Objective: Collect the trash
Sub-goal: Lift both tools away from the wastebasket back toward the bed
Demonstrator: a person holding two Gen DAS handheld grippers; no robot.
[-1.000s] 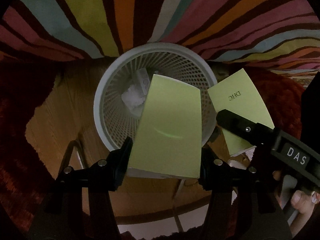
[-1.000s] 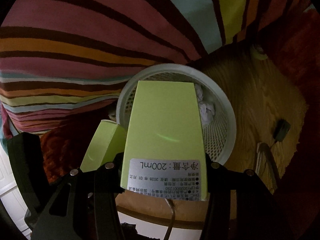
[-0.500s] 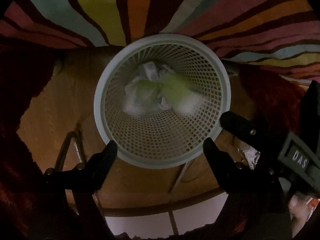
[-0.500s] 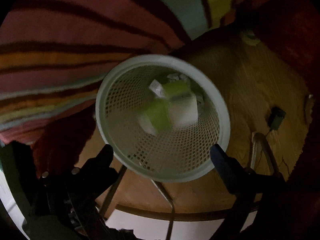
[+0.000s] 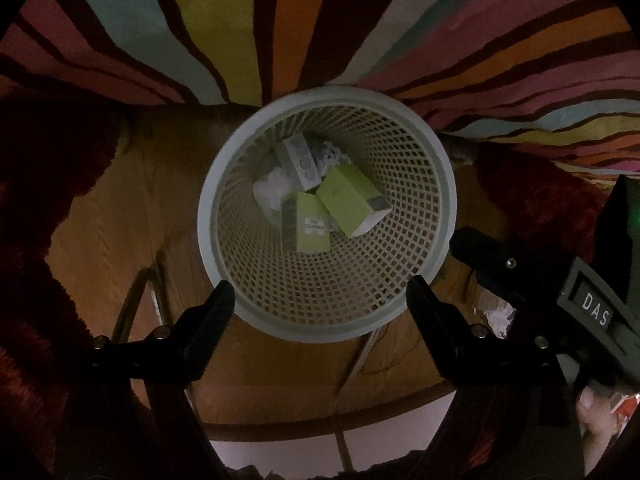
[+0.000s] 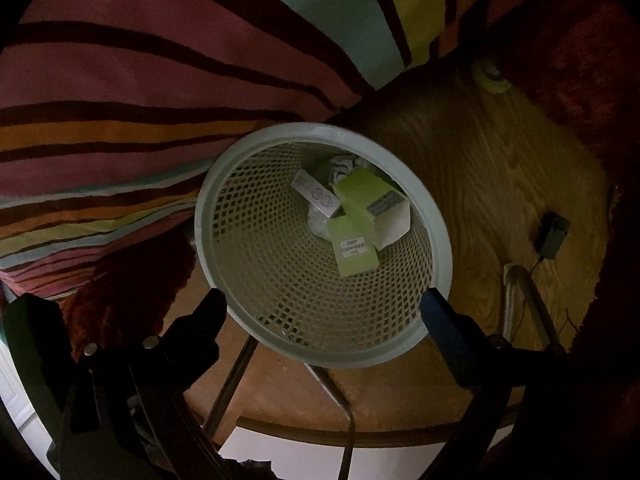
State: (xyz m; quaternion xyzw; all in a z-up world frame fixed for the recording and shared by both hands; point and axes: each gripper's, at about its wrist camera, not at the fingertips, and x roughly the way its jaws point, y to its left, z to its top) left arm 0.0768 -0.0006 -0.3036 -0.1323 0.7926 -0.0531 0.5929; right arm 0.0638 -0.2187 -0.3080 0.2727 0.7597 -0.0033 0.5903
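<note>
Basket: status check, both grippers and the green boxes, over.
Left gripper open, empty; right gripper open, empty. Two green boxes lie inside the basket on crumpled paper. Nothing blocking the rim.

both green boxes [image 5: 352,204] dropped into basket [image 5: 224,184]

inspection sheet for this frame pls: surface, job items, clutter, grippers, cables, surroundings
Surface: wooden floor, partly under a striped rug.
Job's things: two green boxes, a white box and crumpled paper lie inside the mesh bin.
Clutter: small dark adapter on the floor; pale round item at the rug edge.
Grippers: left gripper and right gripper above the bin, jaws open, empty.
Cables: thin wire from the adapter.
Surroundings: red shaggy rug, metal legs.
</note>
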